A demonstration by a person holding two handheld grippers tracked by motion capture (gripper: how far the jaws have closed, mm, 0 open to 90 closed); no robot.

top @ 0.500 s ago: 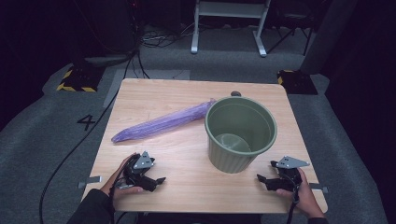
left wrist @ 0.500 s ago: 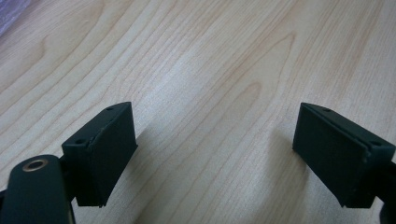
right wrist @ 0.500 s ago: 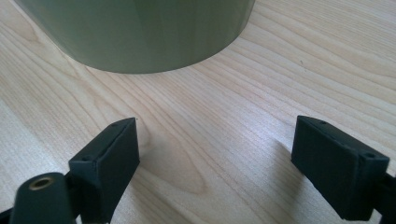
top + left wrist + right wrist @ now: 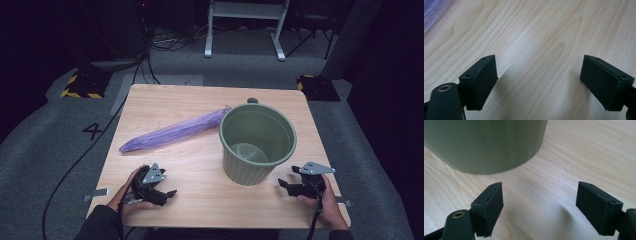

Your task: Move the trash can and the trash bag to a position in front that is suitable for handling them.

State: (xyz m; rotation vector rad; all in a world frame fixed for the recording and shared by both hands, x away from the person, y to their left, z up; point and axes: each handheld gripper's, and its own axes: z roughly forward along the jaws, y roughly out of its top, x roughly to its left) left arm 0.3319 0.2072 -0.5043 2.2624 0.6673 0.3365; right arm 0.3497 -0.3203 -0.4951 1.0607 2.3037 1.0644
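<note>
A green ribbed bin (image 4: 257,142) stands upright on the wooden table (image 4: 200,100), right of the middle. A long purple rolled plastic bag (image 4: 175,131) lies diagonally to its left, one end touching the bin's rim. My left gripper (image 4: 167,190) rests near the front left edge, open, with bare wood between its pads (image 4: 482,82). My right gripper (image 4: 286,184) sits at the front right, open, just short of the bin's base (image 4: 484,145). A corner of the purple bag (image 4: 432,11) shows at the top left of the left gripper view.
A small dark object (image 4: 252,100) lies on the table behind the bin. Cables (image 4: 75,165) run across the grey floor on the left. A metal stand (image 4: 245,25) rises beyond the table. Yellow-black striped blocks (image 4: 80,85) flank the far corners.
</note>
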